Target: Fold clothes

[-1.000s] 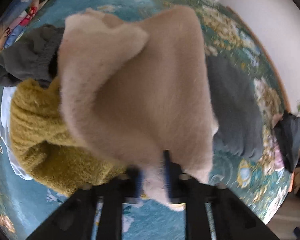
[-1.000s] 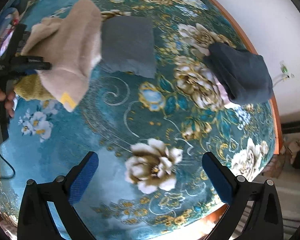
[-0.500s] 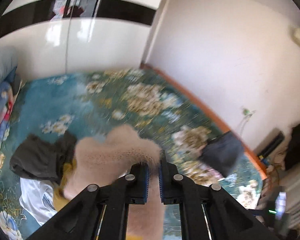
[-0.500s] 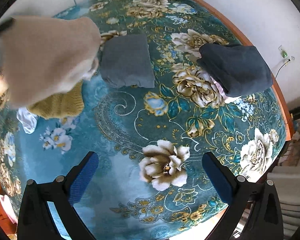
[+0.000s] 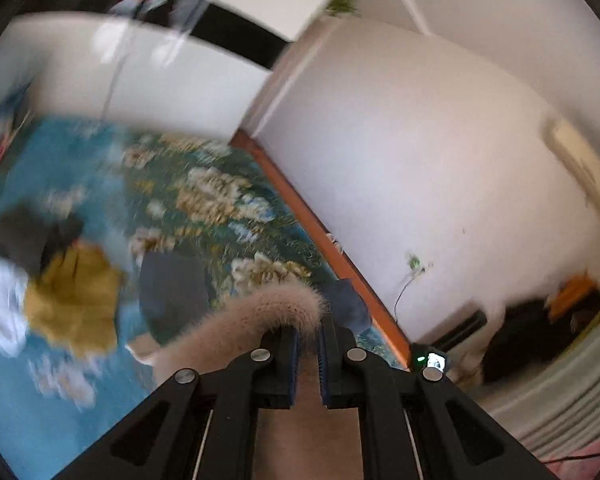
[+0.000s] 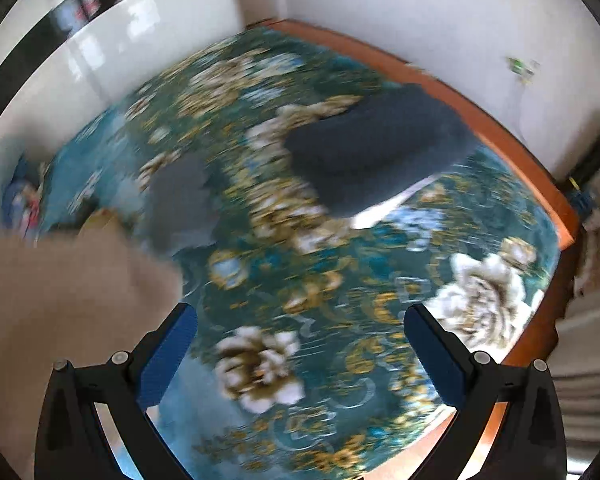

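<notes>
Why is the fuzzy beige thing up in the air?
Lifted: the left gripper is shut on the fuzzy beige garment, holding it above the bed.

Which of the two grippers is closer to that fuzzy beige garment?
Left. The left gripper is shut on the fuzzy beige garment, pinching its edge. The right gripper is open over the floral bedspread, with the garment off to its left, untouched.

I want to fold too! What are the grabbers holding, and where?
Left gripper pinches the fuzzy beige garment at a fold along its edge. Right gripper holds nothing.

Both wrist views over bedspread (image 6: 308,280)
</notes>
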The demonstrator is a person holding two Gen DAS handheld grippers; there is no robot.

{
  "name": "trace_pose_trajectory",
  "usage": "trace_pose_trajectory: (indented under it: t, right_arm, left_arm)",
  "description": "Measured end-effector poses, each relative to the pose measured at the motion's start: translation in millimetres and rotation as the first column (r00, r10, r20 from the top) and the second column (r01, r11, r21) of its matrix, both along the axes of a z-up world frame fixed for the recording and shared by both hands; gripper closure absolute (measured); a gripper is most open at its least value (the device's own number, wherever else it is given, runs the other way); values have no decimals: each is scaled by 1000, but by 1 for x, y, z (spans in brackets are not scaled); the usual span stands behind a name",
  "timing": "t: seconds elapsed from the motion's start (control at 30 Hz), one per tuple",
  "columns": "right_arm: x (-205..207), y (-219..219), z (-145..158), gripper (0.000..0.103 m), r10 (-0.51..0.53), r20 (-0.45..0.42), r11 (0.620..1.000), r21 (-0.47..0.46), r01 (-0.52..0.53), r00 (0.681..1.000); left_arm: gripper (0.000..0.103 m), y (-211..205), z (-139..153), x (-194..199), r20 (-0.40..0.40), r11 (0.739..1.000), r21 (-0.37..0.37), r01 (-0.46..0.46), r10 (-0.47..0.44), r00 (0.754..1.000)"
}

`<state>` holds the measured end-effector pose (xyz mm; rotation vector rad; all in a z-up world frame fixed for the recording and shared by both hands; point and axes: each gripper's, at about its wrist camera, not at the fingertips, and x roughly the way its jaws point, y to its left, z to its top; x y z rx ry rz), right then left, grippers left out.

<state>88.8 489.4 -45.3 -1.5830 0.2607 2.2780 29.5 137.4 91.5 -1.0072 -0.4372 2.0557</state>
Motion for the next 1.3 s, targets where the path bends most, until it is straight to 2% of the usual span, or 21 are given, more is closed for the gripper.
trace_pose_trajectory:
  t: [0.07,0.17,0.23,0.3,0.37,0.43,0.53,0.6,0.63,0.67,0.7,0.73,0.77,0.8,0.9,0.93,1.07,1.13,1.17,1.23,1.3]
  right_arm:
    - [6,7,-6,0,5,21,1000,1,-5,1000]
    - [16,16,-16,0,12,53,1000,3,-12,999]
    - [22,23,-22,0,17,74,1000,4,-17,997]
    - [28,29,-29,0,21,95,1000,5,-22,995]
    - [35,36,-35,0,26,116,1000,6,-27,993]
    - [40,34,-43,0,48,139,999,6,-50,989]
    - [41,-3,-61,0,152,176,988,-14,-152,973]
    - [34,-23,-73,0,202,179,979,-60,-195,963]
    - [30,-33,-79,0,228,180,973,-83,-216,957]
    - [27,-43,-85,0,253,180,966,-107,-236,951]
    - [22,-52,-93,0,268,184,960,-137,-246,946]
    - [17,-60,-103,0,275,192,954,-175,-242,942]
    - [11,-68,-114,0,272,200,949,-216,-229,941]
    - [4,-74,-126,0,258,208,945,-258,-201,944]
    - [-9,-87,-157,0,215,231,927,-353,-124,949]
    - [-11,-91,-165,0,203,238,926,-363,-107,950]
    - [-20,-102,-200,0,185,279,911,-409,-58,942]
    - [-23,-105,-214,0,200,300,902,-429,-55,933]
    - [-26,-107,-223,0,209,310,896,-440,-55,927]
    - [-30,-108,-239,0,203,325,886,-464,-31,924]
    - [-35,-106,-254,1,181,327,877,-480,-1,928]
  left_arm:
    - [94,-21,-35,-2,81,995,-64,-71,76,994]
    - [94,-54,-102,-6,204,969,-201,-144,185,961]
    - [94,-77,-164,-13,308,938,-296,-181,273,911]
    - [94,-100,-225,-18,418,905,-378,-193,353,837]
    - [94,-119,-275,-15,465,854,-488,-179,428,775]
    - [94,-141,-300,-13,464,820,-538,-194,480,744]
    - [94,-169,-315,-32,508,823,-503,-264,529,680]
    - [90,-187,-323,-48,544,824,-471,-315,553,631]
    - [89,-193,-324,-54,553,821,-466,-329,561,616]
    - [86,-195,-321,-58,555,818,-468,-335,567,608]
    - [78,-198,-319,-60,552,818,-462,-343,568,610]
    - [60,-202,-315,-57,549,822,-447,-354,564,616]
    - [50,-209,-311,-51,548,826,-428,-367,560,622]
    - [40,-215,-310,-42,552,823,-417,-385,566,613]
    - [39,-233,-314,-7,573,797,-401,-452,603,555]
    - [39,-237,-322,7,598,791,-392,-469,607,523]
    - [39,-236,-379,60,728,777,-366,-512,582,363]
    - [39,-234,-402,73,758,761,-345,-550,571,314]
    - [39,-234,-412,77,768,743,-332,-581,571,291]
    - [39,-237,-429,81,786,693,-304,-654,570,239]
    - [39,-239,-440,80,800,651,-278,-707,564,206]
